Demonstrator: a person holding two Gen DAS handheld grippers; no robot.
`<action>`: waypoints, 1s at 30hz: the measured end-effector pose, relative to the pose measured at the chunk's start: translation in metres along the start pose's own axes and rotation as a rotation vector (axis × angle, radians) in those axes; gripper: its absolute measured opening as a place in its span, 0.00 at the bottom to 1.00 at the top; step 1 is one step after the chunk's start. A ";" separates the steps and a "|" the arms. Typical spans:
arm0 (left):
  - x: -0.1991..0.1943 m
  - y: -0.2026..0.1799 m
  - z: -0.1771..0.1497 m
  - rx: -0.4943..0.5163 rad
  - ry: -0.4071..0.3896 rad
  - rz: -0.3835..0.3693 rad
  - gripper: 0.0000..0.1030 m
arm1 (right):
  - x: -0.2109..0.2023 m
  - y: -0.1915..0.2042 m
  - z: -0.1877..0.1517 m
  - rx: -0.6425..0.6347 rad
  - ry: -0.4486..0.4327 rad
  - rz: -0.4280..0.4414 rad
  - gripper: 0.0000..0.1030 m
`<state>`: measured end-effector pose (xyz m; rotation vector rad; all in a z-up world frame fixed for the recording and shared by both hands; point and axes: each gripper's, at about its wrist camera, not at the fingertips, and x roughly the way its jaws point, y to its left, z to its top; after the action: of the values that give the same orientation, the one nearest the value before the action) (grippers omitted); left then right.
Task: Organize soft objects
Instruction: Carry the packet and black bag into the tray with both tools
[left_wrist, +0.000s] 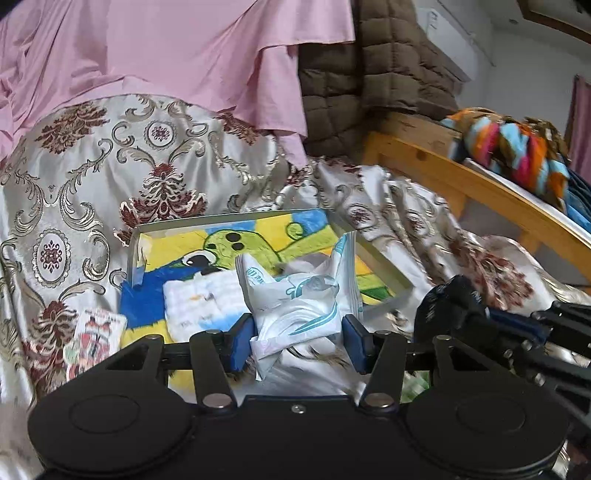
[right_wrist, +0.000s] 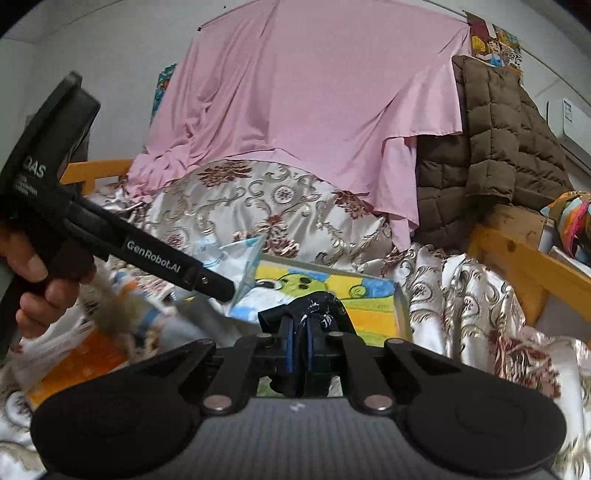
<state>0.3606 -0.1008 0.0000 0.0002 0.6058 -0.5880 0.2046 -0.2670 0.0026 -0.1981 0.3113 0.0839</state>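
L gripper (left_wrist: 299, 341): nearest cam, blue fingers (left_wrist: 242, 343) part-way apart, clamped on white pouch (left_wrist: 299, 306) w/ teal print; pouch held up off bed, above near edge of tray.
R gripper (right_wrist: 299, 352): fingers pinched tight on dark cloth item (right_wrist: 314, 306) w/ white marks, prob. a sock; held in air just near of tray. Same item seen at right in left view.
Tray (left_wrist: 135, 251): shallow box on the bed, lined w/ bright yellow/blue/green cartoon sheet. White folded cloth (left_wrist: 199, 302) lies inside at near-left.
Bed cover (left_wrist: 92, 177): silver-and-maroon damask, rumpled, under everything.
Loose items: small printed packet (left_wrist: 98, 332) on bed left of tray; orange thing + furry bit at left in right view, blurred, can't ID.
Hand (right_wrist: 33, 280): person's, grips L tool handle.
Progress: est. early-mid. One cloth in tray; pouch + dark item both in hand, not yet put down; packet etc. left outside.
Next (guess): lower both into tray, let go.
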 end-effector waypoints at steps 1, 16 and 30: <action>0.008 0.005 0.004 -0.005 0.000 0.006 0.52 | 0.008 -0.005 0.003 0.002 0.003 -0.006 0.07; 0.118 0.102 0.046 -0.218 0.012 0.040 0.53 | 0.177 -0.071 0.082 0.043 0.130 -0.116 0.08; 0.140 0.165 0.027 -0.385 0.002 0.072 0.53 | 0.308 -0.005 0.089 0.104 0.227 -0.069 0.08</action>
<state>0.5538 -0.0400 -0.0806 -0.3377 0.7108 -0.3945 0.5241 -0.2380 -0.0100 -0.1148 0.5332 -0.0232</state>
